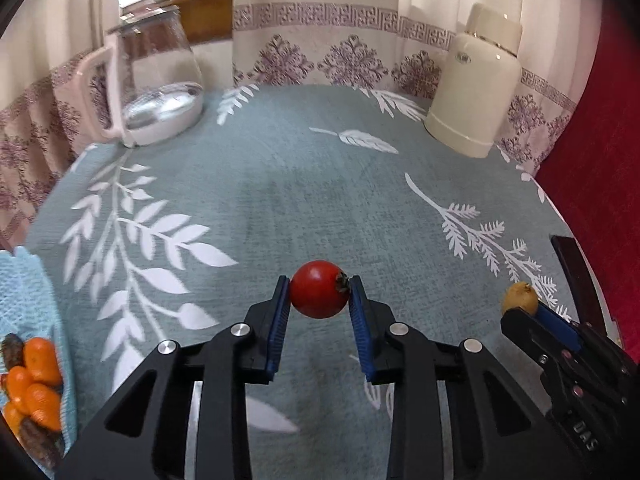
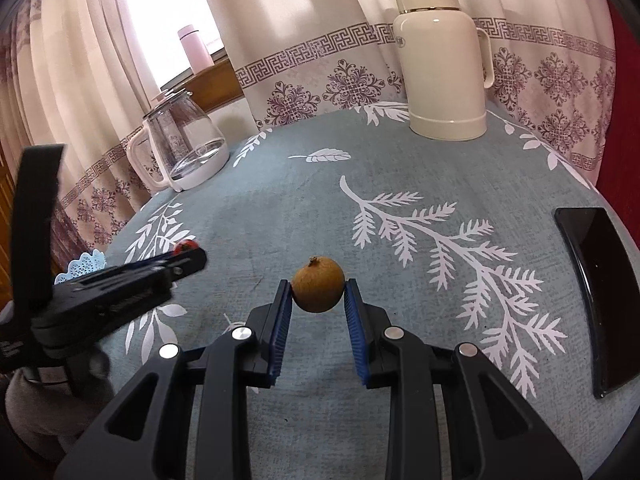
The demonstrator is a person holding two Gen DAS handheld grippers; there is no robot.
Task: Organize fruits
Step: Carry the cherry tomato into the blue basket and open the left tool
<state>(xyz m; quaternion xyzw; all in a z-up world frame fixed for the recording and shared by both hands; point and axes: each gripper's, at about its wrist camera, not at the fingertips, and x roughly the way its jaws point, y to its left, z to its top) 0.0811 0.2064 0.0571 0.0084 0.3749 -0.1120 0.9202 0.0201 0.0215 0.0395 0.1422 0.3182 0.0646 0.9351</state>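
Observation:
My left gripper (image 1: 319, 290) is shut on a small red tomato (image 1: 318, 289), held between its blue pads above the grey-blue tablecloth. My right gripper (image 2: 318, 290) is shut on a round brown fruit (image 2: 318, 284), which looks like a longan. In the left wrist view the right gripper (image 1: 526, 306) shows at the right with the brown fruit (image 1: 519, 298) at its tip. The right wrist view has the left gripper (image 2: 176, 258) at the left, with a sliver of the tomato (image 2: 187, 245) showing. A pale blue basket (image 1: 28, 300) at the far left holds orange fruits (image 1: 38, 380) and some dark ones.
A glass kettle (image 1: 154, 80) with a white handle stands at the back left. At the back right is a cream thermos (image 1: 476, 80). A black tray (image 2: 596, 292) lies along the right edge of the table. Curtains hang close behind, and a pink bottle (image 2: 195, 50) sits on the windowsill.

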